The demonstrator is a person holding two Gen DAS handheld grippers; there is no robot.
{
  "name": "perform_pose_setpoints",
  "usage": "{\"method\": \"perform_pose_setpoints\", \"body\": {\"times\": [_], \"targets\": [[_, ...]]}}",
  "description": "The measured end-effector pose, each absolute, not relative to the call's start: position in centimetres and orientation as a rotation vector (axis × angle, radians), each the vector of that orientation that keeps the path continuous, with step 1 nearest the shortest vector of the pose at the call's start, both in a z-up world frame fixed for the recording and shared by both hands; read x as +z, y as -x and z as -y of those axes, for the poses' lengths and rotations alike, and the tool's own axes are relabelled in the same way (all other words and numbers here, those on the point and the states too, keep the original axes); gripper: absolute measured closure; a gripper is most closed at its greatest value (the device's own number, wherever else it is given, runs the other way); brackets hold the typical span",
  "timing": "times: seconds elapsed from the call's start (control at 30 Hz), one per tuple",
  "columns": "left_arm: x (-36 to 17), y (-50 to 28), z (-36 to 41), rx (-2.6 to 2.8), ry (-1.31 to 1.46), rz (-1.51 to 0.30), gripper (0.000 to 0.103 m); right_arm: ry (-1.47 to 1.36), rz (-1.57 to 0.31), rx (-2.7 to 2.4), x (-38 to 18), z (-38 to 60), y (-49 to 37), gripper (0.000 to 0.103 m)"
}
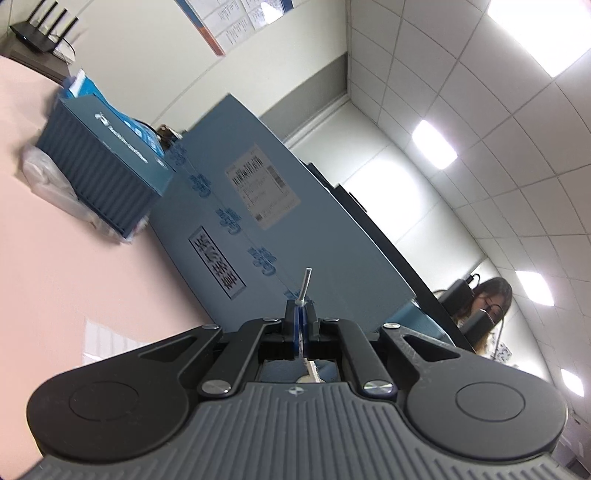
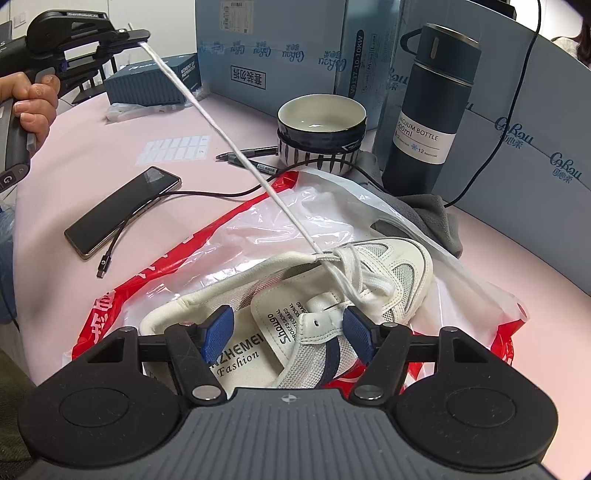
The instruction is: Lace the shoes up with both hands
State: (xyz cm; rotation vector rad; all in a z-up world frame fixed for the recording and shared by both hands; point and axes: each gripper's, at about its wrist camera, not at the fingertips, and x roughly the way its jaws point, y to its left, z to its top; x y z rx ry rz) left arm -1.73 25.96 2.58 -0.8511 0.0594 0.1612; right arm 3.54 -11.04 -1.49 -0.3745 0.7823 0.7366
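On the pink table (image 2: 92,155), a white shoe (image 2: 332,295) lies on a crumpled red-and-white plastic bag (image 2: 207,243), its toe pointing away toward a striped bowl (image 2: 321,129) and a dark vacuum bottle (image 2: 432,110). The right gripper (image 2: 288,332) straddles the heel end of the shoe, its blue pads standing apart on either side of the tongue and the collar's side wall. Whether those pads actually press on the shoe I cannot tell; the placement looks meant to pin the shoe so it does not slide toward the pull.

The left gripper (image 2: 138,35), held in a hand (image 2: 35,101) up at the far left, is clamped tight on the end of the white lace (image 2: 229,140). From its own camera, the lace's stiff tip (image 1: 306,282) pokes out above the closed jaws. The lace runs taut in a straight diagonal from that grip down to an eyelet near the top of the shoe, which I judge is drawing slack through.

The shoe itself is cream leather and mesh with a navy stripe, and a printed insole is visible inside. The lower rows are already crossed and sit loosely bunched. A phone (image 2: 122,210) with a charging cable lies well apart to the left.
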Motion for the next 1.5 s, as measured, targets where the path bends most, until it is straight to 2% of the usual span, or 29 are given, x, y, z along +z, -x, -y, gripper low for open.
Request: {"method": "perform_pose_setpoints", "body": {"times": [0.23, 0.37, 0.4, 0.47, 0.5, 0.53, 0.6, 0.83, 0.9, 1.13, 1.37, 1.5], "targets": [[2.5, 2.5, -27.2, 0.213, 0.857, -0.052, 0.102, 0.373, -0.784, 0.73, -1.5, 11.1, -3.5, 0.038], [2.4, 2.8, -27.4, 0.241, 0.851, -0.07, 0.101, 0.367, -0.782, 0.714, -1.5, 11.3, -3.5, 0.033], [2.3, 2.9, -27.6, 0.244, 0.862, -0.082, 0.097, 0.365, -0.781, 0.709, -1.4, 11.4, -3.5, 0.031], [2.2, 3.3, -27.9, 0.255, 0.876, -0.098, 0.078, 0.354, -0.777, 0.7, -1.4, 11.7, -3.5, 0.029], [2.1, 3.6, -28.0, 0.265, 0.878, -0.103, 0.061, 0.347, -0.767, 0.701, -1.2, 11.9, -3.3, 0.029], [2.2, 4.1, -27.8, 0.272, 0.873, -0.102, 0.049, 0.342, -0.756, 0.699, -1.1, 12.1, -3.1, 0.028], [2.3, 4.9, -27.5, 0.277, 0.862, -0.105, 0.045, 0.337, -0.724, 0.682, -0.9, 12.6, -2.7, 0.019], [2.5, 4.7, -22.2, 0.086, 0.724, -0.287, 0.022, 0.234, -0.66, 0.612, -0.3, 15.2, -2.4, 0.012], [2.7, 4.0, -19.0, -0.034, 0.609, -0.361, 0.021, 0.218, -0.653, 0.591, -0.3, 15.7, -2.5, 0.007], [1.9, 2.2, -8.1, -0.349, 0.225, -0.563, 0.021, 0.262, -0.668, 0.555, -0.9, 15.6, -2.8, 0.005], [-0.9, 0.6, -3.2, -0.379, 0.078, -0.665, 0.021, 0.326, -0.68, 0.524, -2.1, 14.9, -3.7, 0.002], [-1.6, 0.1, -2.7, -0.313, 0.069, -0.669, 0.026, 0.345, -0.691, 0.516, -2.7, 14.9, -4.8, 0.0]]}}
